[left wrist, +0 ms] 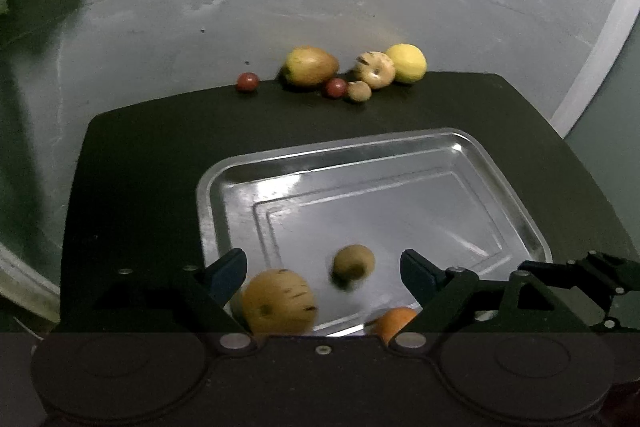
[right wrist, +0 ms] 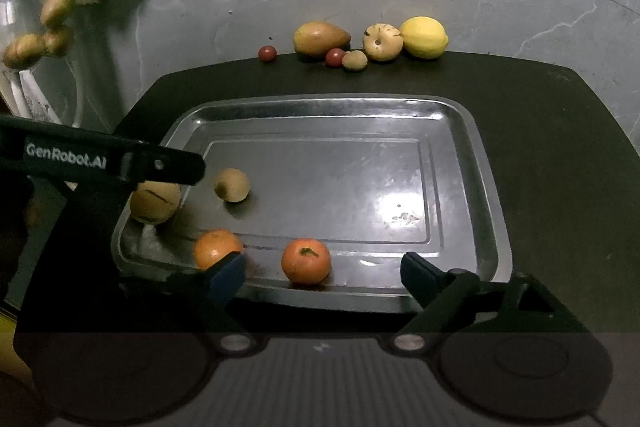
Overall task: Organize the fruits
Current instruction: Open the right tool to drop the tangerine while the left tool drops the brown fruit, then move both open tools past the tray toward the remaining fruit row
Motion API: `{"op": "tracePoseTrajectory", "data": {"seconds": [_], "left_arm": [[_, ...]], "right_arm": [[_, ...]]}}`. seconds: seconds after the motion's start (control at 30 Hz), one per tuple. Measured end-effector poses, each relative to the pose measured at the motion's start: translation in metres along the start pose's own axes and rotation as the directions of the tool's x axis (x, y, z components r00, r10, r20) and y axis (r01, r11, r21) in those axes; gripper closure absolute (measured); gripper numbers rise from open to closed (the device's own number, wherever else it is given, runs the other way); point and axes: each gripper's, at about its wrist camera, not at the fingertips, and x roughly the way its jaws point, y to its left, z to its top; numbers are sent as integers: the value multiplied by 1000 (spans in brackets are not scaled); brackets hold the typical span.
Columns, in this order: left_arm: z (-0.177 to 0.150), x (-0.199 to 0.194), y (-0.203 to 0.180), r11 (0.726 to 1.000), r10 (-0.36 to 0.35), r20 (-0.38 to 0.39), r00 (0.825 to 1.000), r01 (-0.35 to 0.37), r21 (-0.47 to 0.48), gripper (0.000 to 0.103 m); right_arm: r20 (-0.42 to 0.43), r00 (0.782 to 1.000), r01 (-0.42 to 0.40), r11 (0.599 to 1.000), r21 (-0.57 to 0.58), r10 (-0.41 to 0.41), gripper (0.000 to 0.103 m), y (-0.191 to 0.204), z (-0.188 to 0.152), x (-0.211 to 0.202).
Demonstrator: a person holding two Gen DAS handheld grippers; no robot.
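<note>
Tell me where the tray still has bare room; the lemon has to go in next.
The tray's far half and right side are bare, from the small brown fruit across to the right rim. The near-left corner is crowded: the striped tan fruit, two oranges and the left gripper above it.

The only readable text is "GenRobot.AI" in white (right wrist view), on the left hand-held gripper (right wrist: 196, 167).
</note>
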Motion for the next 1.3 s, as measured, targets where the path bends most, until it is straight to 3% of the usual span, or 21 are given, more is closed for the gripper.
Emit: {"op": "tracePoseTrajectory", "data": {"seconds": [0.37,0.77,1.0,1.3], "left_arm": [[8,-2,30,988,130,14,991,-128,-88,4],[18,8,61,935,323,-26,946,-323,-148,1],[28,17,61,914,376,-42,926,-378,-147,1],[41,34,50,912,387,-49,921,-390,-129,1]], "right_arm": [[-5,1000,-3,1000,-19,3,3,-3,8,6],[-22,1000,21,999,-39,-22,0,-9,12,13],[-20,998,62,997,-49,-63,0,-16,20,17],[-38,994,98,994,-38,-100,0,-34,34,28]]}}
